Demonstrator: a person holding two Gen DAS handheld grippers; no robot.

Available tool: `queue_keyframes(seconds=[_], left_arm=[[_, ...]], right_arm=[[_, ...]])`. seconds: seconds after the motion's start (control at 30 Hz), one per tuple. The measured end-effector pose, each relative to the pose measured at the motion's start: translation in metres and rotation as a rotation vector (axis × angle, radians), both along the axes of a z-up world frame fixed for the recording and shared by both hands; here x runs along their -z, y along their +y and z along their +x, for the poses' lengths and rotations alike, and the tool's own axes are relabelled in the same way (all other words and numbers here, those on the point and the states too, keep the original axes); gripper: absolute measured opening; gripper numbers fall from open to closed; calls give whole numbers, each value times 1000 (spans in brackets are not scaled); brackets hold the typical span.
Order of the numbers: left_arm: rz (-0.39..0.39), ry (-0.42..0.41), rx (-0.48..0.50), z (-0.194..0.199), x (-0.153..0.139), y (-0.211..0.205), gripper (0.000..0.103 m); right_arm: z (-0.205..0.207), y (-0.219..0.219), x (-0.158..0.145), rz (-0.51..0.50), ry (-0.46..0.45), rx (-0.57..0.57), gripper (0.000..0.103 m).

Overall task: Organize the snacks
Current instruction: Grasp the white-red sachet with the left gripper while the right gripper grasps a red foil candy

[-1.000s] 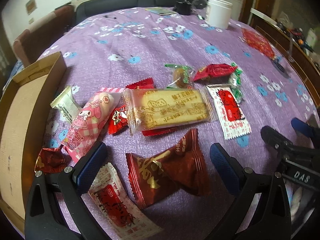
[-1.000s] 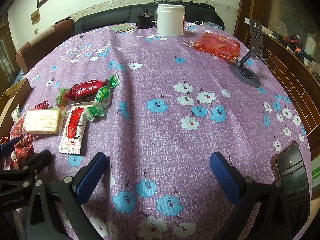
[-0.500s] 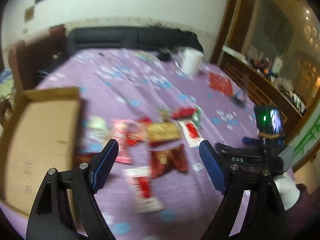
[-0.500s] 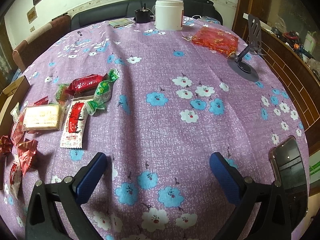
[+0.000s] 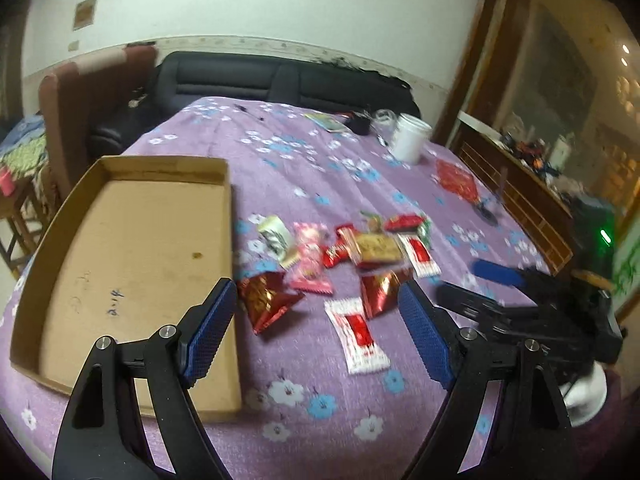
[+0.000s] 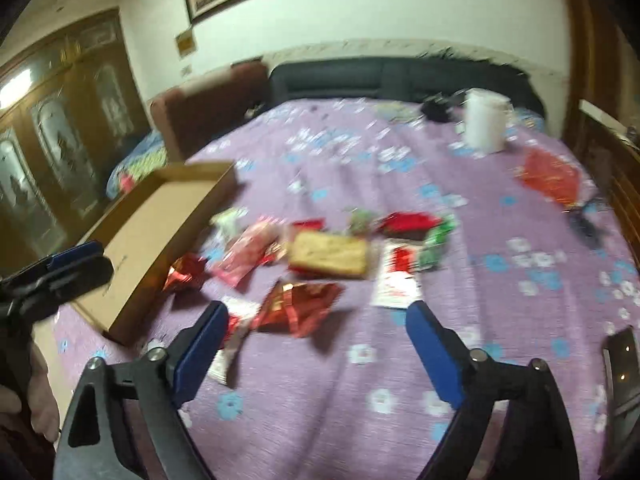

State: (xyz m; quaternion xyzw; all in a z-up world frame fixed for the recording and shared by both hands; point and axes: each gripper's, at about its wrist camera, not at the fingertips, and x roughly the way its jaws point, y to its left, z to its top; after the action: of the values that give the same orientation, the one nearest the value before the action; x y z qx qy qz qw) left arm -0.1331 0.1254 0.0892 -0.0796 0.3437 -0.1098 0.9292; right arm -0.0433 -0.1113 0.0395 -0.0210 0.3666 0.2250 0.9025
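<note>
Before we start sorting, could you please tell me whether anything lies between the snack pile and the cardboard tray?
Nothing visible does. The snacks lie on the purple cloth right beside the cardboard tray, whose open inside holds nothing. Only its low side wall separates them, so each packet must be lifted over it.

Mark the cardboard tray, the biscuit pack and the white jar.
cardboard tray (image 5: pixel 132 256), left wrist view, bare floor of the tray.
biscuit pack (image 6: pixel 329 255), right wrist view, middle of its top face.
white jar (image 5: pixel 409 138), left wrist view, side wall.

Black claw (image 5: pixel 316 332) frames, blue ribbed pads (image 5: pixel 210 332), silver screws.
</note>
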Motion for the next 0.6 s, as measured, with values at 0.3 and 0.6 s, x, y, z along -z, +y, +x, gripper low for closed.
queue_keyframes(seconds=[0.3, 0.6], left_arm=[[2, 74, 112, -2, 25, -18, 63], [-23, 137, 193, 5, 39, -35, 63]], right_arm=[[35, 24, 26, -9, 103, -12, 88], [51, 25, 46, 33, 205, -18, 41]])
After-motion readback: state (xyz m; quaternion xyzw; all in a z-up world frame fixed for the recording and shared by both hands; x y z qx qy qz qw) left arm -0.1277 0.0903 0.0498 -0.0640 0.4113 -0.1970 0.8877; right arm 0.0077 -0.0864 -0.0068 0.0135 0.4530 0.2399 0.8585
